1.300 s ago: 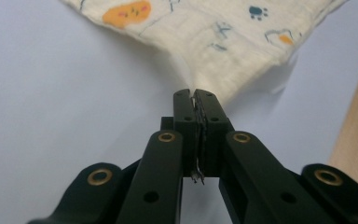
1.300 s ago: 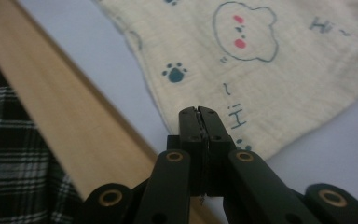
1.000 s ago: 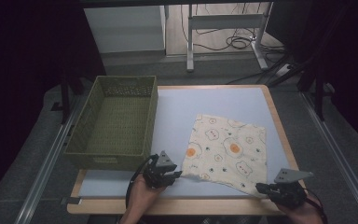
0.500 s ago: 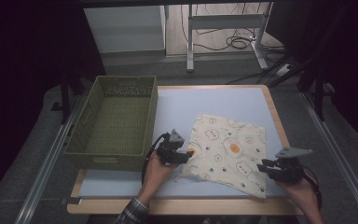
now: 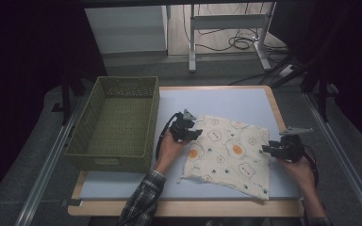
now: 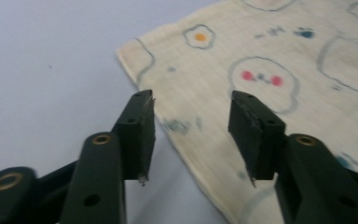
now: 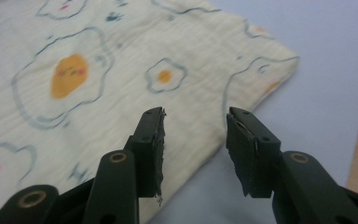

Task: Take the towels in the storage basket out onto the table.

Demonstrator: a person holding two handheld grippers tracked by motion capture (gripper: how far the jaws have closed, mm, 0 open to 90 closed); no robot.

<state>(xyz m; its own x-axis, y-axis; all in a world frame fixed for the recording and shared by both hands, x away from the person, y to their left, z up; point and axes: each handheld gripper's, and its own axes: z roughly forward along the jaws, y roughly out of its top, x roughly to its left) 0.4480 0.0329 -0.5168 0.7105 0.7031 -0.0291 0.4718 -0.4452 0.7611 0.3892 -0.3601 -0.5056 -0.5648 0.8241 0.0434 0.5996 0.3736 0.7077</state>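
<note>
A cream cloth (image 5: pixel 226 153) printed with fried eggs lies flat on the pale blue table top. My left gripper (image 5: pixel 195 133) hangs open over the cloth's far left corner. In the left gripper view that gripper (image 6: pixel 191 133) straddles the cloth (image 6: pixel 270 60) edge near its corner, jaws apart, nothing between them. My right gripper (image 5: pixel 265 149) stands open at the cloth's right edge. In the right gripper view the gripper (image 7: pixel 195 140) sits just above the cloth (image 7: pixel 121 70) edge, short of its far right corner.
A green woven basket (image 5: pixel 118 125) stands to the left of the cloth, close to my left hand. The table's wooden rim (image 5: pixel 278 110) runs just right of my right gripper. Bare blue surface (image 5: pixel 226 99) lies beyond the cloth.
Both grippers have moved forward from the table's near edge onto the cloth: the left to its far left corner, the right up along its right edge. The cloth has not shifted.
</note>
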